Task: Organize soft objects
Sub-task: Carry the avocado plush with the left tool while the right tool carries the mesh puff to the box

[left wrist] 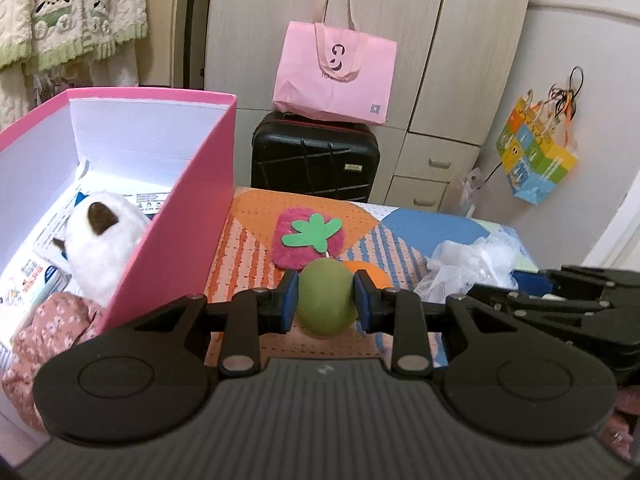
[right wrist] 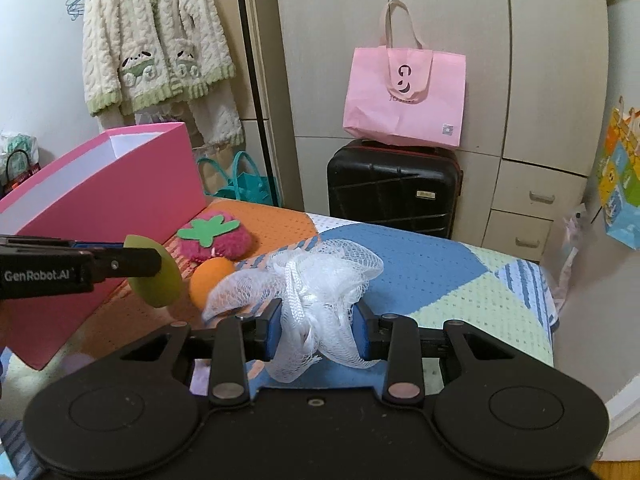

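- Green ball [left wrist: 326, 302] is pinched in the left gripper [left wrist: 326, 300], beside the pink box [left wrist: 192, 216]: lift clear over the wall
- Right gripper [right wrist: 316, 330] squeezes white mesh pouf [right wrist: 316, 280]; keep grip gentle

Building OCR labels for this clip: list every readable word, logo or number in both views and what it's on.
"GenRobot.AI": white print on the side of the left claw, seen from the right wrist view.
Pink tote bag: dark curly logo mark with a short word beneath it, blurred, not readable; small square code at the lower corner, too small.
Black suitcase: small metal badge, too small to read.
Packets inside the pink box: printed text, too small to read.
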The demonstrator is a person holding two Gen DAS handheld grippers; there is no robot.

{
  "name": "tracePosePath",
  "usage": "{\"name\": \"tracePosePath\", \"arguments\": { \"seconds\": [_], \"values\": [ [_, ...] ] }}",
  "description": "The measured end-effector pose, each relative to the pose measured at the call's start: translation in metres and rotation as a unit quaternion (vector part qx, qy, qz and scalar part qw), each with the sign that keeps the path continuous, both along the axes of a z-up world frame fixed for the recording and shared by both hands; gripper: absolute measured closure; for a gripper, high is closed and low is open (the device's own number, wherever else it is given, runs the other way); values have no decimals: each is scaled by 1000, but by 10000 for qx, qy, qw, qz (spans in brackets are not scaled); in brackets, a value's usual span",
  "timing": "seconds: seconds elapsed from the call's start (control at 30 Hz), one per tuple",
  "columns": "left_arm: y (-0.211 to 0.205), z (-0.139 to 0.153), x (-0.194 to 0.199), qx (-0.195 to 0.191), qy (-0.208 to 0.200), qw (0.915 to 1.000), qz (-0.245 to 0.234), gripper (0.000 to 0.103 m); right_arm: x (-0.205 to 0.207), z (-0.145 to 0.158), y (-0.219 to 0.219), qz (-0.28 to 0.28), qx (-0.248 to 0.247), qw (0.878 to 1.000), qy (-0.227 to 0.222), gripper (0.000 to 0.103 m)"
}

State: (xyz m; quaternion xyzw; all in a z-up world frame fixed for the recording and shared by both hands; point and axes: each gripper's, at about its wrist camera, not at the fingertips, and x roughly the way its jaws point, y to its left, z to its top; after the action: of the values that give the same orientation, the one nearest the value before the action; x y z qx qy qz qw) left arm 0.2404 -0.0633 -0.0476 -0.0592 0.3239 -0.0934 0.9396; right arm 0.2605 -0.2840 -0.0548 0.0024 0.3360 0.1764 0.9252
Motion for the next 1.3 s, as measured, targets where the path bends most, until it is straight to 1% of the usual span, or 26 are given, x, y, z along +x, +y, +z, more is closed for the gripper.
{"name": "tracePosePath", "arguments": {
  "seconds": [0.1, 0.3, 0.4, 0.7, 1.07, 1.2, 1.3],
  "values": [
    [3, 5, -8, -45, -88, 9999, -45, 74, -8, 2, 1, -90, 38, 10000, 22, 63],
    [10, 16, -27, -214, -136, 9994, -229, 74, -25, 8, 2, -229, 98, 9997, 65, 63],
    [14, 20, -35, -331, -101, 9989, -331, 74, -36, 13, 4, -154, 118, 9998, 47, 63],
    [28, 29, -62, -389, -25, 9979, -513, 74, -73, 29, 9, -6, 159, 9999, -49, 62],
    [43, 36, -96, -341, 65, 9961, -812, 74, -112, 39, 22, 289, 143, 9993, 180, 62],
    [50, 40, -111, -274, 110, 9960, -845, 74, -125, 42, 30, 346, 74, 9991, 214, 62],
    [59, 44, -122, -347, 259, 9941, -990, 74, -132, 45, 35, 401, 88, 9987, 290, 62]
  ]
}}
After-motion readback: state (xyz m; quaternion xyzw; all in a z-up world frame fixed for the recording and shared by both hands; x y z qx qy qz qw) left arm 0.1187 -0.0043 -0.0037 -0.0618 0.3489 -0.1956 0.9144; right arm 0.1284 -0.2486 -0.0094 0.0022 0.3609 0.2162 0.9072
